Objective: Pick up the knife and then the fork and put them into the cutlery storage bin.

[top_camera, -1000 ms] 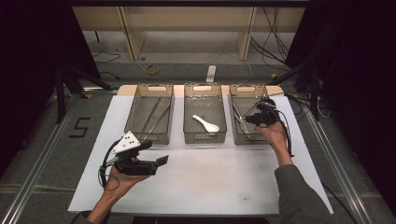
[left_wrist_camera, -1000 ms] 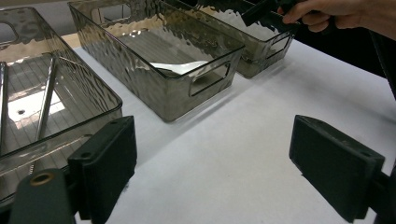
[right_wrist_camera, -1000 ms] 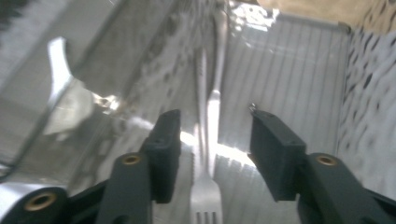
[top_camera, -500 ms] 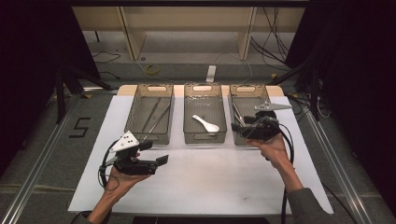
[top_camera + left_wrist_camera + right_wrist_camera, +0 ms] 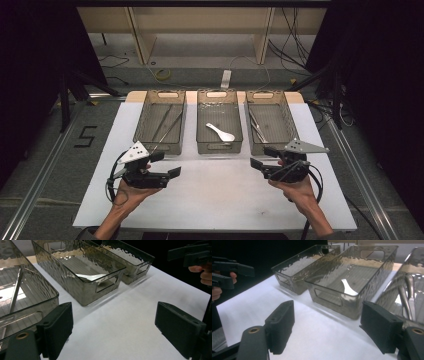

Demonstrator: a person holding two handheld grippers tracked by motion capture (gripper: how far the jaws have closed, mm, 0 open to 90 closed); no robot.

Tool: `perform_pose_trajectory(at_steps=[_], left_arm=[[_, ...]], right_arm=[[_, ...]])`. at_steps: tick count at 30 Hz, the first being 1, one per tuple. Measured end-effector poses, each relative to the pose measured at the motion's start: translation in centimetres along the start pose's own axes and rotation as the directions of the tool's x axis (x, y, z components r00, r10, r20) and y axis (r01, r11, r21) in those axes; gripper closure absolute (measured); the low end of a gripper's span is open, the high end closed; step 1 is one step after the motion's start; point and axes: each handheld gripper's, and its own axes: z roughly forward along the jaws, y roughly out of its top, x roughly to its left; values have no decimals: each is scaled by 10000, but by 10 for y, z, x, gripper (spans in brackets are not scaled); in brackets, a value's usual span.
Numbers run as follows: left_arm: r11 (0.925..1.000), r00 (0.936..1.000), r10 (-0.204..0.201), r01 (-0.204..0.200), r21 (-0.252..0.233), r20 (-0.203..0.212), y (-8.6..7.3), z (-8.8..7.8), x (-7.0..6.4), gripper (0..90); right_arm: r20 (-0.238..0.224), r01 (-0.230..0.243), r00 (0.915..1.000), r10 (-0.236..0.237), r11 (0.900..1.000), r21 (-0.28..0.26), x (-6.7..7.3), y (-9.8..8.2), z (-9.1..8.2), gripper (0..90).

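Three smoky clear bins stand in a row at the far side of a white mat (image 5: 215, 200). The left bin (image 5: 159, 146) holds long thin metal rods (image 5: 165, 122). A white spoon (image 5: 221, 132) lies in the middle bin (image 5: 220, 148), and metal utensils (image 5: 257, 125) lie in the right bin (image 5: 293, 125). My left gripper (image 5: 166, 165) hovers open and empty before the left bin. My right gripper (image 5: 263, 157) is held in front of the right bin; its jaws have just been opening and nothing is between them (image 5: 329, 327).
A wooden shelf frame (image 5: 200, 30) and loose cables (image 5: 160, 75) lie on the floor beyond the table. A metal rail (image 5: 350, 170) runs along the table's right side. From the left gripper view, the other gripper (image 5: 190, 253) shows far right.
My right gripper has drawn back from over the right bin to the mat in front of it, and its jaws stand wider. The left gripper has stayed put.
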Motion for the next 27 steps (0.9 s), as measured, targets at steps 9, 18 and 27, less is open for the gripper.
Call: perform_pose_trajectory(at_steps=[9,18,27], left_arm=[[9993,9991,-289,295,-212,305,-2,-2,4,146],[9997,9992,-175,182,-186,370,-3,-3,2,146],[9999,9989,-125,130,-110,463,-3,-2,1,146]], right_arm=[[112,-35,9999,40,9990,-435,6,-28,-21,246],[105,284,9995,-282,9994,-202,14,-41,-19,226],[199,311,9993,-307,9994,-178,16,-41,-18,224]])
